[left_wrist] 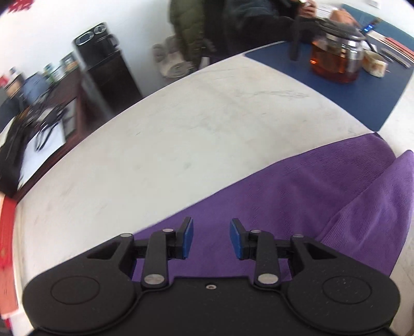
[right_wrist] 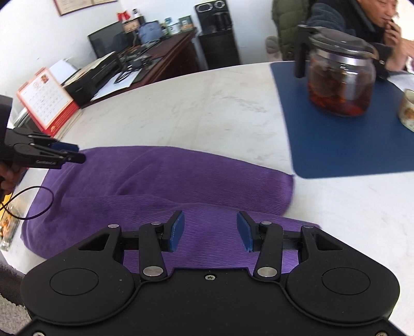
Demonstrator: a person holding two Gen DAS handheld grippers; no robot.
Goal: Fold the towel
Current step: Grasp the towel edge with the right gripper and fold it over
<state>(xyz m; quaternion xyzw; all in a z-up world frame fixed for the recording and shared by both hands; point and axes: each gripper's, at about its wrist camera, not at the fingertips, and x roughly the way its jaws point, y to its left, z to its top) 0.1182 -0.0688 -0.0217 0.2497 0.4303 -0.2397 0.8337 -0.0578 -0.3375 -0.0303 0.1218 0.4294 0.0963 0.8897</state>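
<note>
A purple towel (right_wrist: pixel 160 178) lies on the white table (right_wrist: pixel 196 108), partly doubled over with a raised fold along its near side; it also shows in the left wrist view (left_wrist: pixel 305 186). My left gripper (left_wrist: pixel 211 239) is open and empty, its blue pads over the towel's left part. It also shows at the left edge of the right wrist view (right_wrist: pixel 75 155), above the towel's far left corner. My right gripper (right_wrist: pixel 211 231) is open and empty over the towel's near fold.
A blue mat (right_wrist: pixel 344 139) lies to the right of the towel with a glass teapot (right_wrist: pixel 341 77) of tea and a cup (right_wrist: pixel 407 111) on it. A person (right_wrist: pixel 375 23) sits behind. A red calendar (right_wrist: pixel 46 98) stands at the table's left edge.
</note>
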